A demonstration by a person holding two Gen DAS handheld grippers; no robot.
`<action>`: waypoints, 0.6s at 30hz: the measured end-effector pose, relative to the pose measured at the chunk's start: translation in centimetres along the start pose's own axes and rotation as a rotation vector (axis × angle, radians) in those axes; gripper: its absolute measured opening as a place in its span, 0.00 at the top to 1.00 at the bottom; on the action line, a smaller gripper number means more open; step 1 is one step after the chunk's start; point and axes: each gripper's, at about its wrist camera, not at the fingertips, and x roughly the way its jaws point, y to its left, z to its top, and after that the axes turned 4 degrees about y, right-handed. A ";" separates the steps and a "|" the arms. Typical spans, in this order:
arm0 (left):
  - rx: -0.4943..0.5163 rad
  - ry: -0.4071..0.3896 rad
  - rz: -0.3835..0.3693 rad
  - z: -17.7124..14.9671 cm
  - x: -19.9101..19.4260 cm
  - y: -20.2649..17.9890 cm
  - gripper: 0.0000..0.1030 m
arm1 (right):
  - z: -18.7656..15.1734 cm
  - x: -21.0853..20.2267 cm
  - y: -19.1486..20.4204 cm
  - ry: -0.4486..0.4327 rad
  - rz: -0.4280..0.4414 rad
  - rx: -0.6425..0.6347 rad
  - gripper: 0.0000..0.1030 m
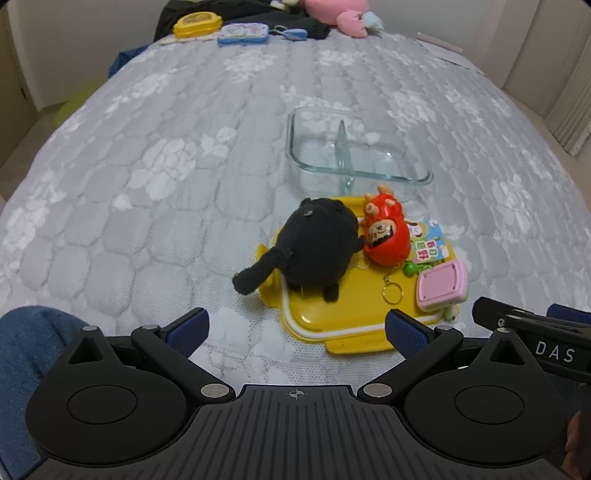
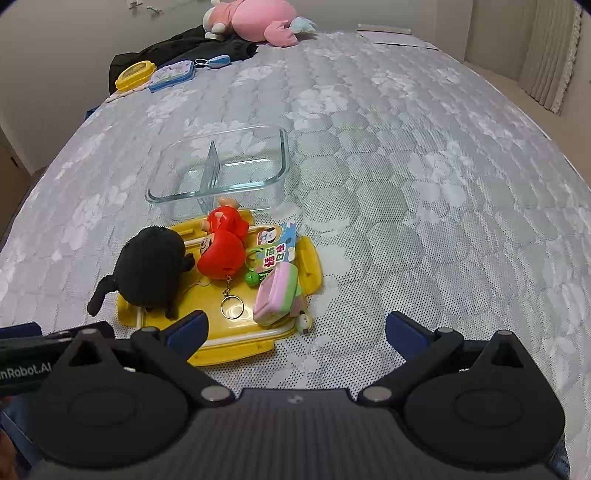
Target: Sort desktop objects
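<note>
A yellow lid (image 1: 332,314) (image 2: 236,332) lies on the grey quilted bed. On it rest a black plush (image 1: 317,243) (image 2: 151,269), a red doll keychain (image 1: 386,236) (image 2: 223,251), a small printed packet (image 1: 428,243) (image 2: 277,247), a green bell (image 1: 410,268) (image 2: 252,277) and a pink case (image 1: 441,286) (image 2: 277,295). Behind the lid stands an empty glass container (image 1: 354,147) (image 2: 221,170) with a divider. My left gripper (image 1: 297,330) hangs open just short of the lid's near edge. My right gripper (image 2: 295,332) is open over the lid's near right corner, nothing between its fingers.
At the bed's far end lie a yellow box (image 1: 197,24) (image 2: 135,74), a blue tin (image 1: 242,34) (image 2: 171,75), dark clothing (image 2: 184,48) and a pink plush (image 2: 258,20). Blue denim (image 1: 26,350) shows at the lower left. Bare quilt spreads left and right of the lid.
</note>
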 end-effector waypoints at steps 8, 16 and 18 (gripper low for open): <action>0.021 0.001 0.040 0.0 -0.1 -0.1 0.00 | 0.1 0.2 0.0 -0.006 -0.002 -0.003 0.00; 0.010 0.020 0.040 -0.1 0.3 -0.2 0.00 | -0.1 0.1 -0.1 -0.016 0.002 -0.010 0.00; 0.009 0.021 0.041 -0.1 0.4 -0.2 0.00 | -0.5 -0.1 -0.1 -0.017 0.003 -0.008 0.00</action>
